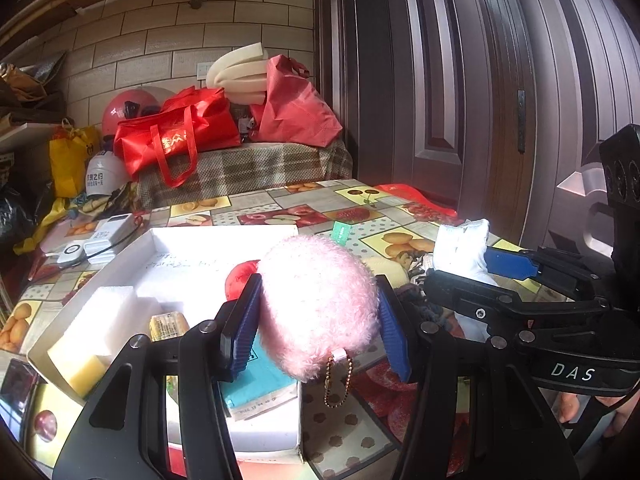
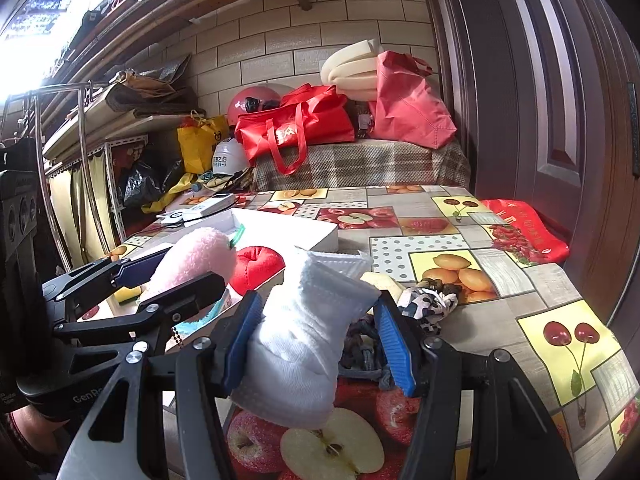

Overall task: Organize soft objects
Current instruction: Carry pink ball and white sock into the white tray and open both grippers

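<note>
Two soft things are in our grip at once, both above the fruit-print tablecloth [image 2: 472, 236]. Our left gripper [image 1: 318, 320] is clamped on a pink plush ball [image 1: 320, 304]; its blue pads [image 1: 244, 320] press the ball's left and right flanks. It is roundish with no clear long axis, and its bead chain [image 1: 338, 380] hangs straight down from its underside. It sits over the near edge of the white box [image 1: 160, 240], where a red plush piece [image 1: 240, 276] lies. Our right gripper [image 2: 316, 340] is closed on a folded white cloth [image 2: 304, 328], squeezed at its middle. Its long axis stands nearly upright, leaning right at the top. Behind it, a black-and-white fabric piece [image 2: 428, 300] lies on the table.
</note>
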A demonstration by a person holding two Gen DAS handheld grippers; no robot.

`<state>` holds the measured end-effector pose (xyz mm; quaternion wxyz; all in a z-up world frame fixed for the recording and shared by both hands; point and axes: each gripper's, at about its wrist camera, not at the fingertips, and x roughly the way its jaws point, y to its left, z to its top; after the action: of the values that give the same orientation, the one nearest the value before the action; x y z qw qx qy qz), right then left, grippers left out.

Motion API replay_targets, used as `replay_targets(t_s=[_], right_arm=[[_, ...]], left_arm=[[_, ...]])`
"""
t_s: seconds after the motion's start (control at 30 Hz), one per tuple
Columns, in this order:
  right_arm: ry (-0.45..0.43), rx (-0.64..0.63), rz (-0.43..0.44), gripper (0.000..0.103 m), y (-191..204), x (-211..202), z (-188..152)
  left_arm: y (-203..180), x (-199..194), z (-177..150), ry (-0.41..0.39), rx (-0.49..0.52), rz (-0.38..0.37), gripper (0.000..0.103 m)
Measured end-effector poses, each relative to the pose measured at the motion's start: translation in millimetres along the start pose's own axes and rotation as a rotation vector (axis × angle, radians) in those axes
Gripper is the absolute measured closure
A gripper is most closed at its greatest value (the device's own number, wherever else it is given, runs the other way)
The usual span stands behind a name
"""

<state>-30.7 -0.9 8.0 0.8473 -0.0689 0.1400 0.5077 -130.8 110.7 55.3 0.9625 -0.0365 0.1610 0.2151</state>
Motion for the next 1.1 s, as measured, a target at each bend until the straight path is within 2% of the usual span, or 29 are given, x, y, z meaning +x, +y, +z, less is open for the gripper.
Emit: replay_targets(t_s=[0.2, 0.67, 0.77, 0.93, 1.1], right_arm=[[0.014, -0.019, 0.051, 0.045, 17, 9, -1], [0.027, -0.092, 0.133, 0.045, 56, 23, -2], [0.024, -0.111, 0.172, 0.045, 67, 25, -1], [0.034, -0.173, 0.241, 0.045, 96, 34, 0], [0.068, -0.209, 0.294, 0.045, 121, 52, 2]], left_arm=[[26, -11, -4, -0.021, -0.014, 0.051, 0.049], [133, -24, -14, -0.017, -0.155, 0.275, 0.049], [141, -18, -15, 0.006, -0.175, 0.289, 0.049], [140, -8, -13, 0.030, -0.151, 0.293, 0.048], [151, -10, -14, 0.033, -0.208, 0.294, 0.048]])
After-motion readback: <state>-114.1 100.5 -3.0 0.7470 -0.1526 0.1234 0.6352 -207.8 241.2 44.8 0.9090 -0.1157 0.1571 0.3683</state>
